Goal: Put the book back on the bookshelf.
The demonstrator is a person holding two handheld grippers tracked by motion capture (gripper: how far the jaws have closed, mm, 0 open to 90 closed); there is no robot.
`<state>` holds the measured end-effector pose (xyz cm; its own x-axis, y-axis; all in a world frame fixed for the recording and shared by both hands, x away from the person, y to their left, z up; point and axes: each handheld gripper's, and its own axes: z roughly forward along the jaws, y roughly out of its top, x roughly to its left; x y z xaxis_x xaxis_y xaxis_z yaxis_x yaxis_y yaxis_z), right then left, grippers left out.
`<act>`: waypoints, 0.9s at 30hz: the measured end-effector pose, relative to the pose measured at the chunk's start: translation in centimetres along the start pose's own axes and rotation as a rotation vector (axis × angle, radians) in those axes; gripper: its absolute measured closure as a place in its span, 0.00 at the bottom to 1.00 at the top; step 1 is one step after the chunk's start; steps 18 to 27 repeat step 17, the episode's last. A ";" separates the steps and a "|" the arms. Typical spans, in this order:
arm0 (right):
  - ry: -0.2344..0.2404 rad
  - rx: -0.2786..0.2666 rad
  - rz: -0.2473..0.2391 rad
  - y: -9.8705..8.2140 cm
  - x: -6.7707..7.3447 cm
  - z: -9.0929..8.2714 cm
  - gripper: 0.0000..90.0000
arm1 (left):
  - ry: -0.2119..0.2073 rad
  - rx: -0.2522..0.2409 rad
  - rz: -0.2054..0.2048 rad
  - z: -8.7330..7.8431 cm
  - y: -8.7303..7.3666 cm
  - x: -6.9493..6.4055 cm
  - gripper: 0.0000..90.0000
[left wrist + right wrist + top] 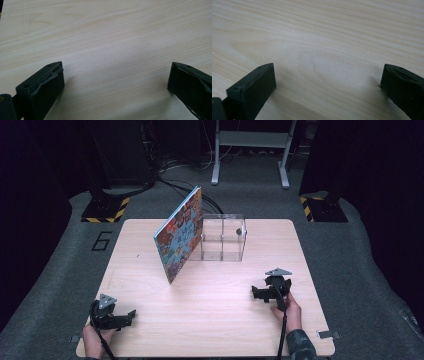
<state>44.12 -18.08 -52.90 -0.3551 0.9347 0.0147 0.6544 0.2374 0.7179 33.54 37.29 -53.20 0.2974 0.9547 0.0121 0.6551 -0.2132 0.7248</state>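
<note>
a picture book (179, 235) stands tilted on a pale wooden table (215, 320), leaning against a clear plastic box (223, 237) at the far middle. the left gripper (131, 314) and the right gripper (254, 293) rest low at the near corners, well apart from the book, jaws spread wide with nothing between them. this looks like a rest point between steps. any next move calls for a long reach forward to the book.

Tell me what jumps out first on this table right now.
A colourful picture book stands tilted at the table's far middle, leaning against a clear plastic box on its right. Near the front edge, the left gripper and right gripper rest low with jaws wide open, holding nothing.
</note>
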 end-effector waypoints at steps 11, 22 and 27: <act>0.003 -0.001 -0.014 0.0 -0.1 0.0 0.00 | -0.018 -0.004 0.001 0.3 0.1 0.4 0.00; 0.021 -0.003 -0.020 -0.1 -0.2 -0.1 0.00 | -0.019 -0.002 0.003 0.4 0.2 0.4 0.00; 0.021 -0.003 -0.020 -0.1 -0.2 -0.1 0.00 | -0.019 -0.002 0.003 0.4 0.2 0.4 0.00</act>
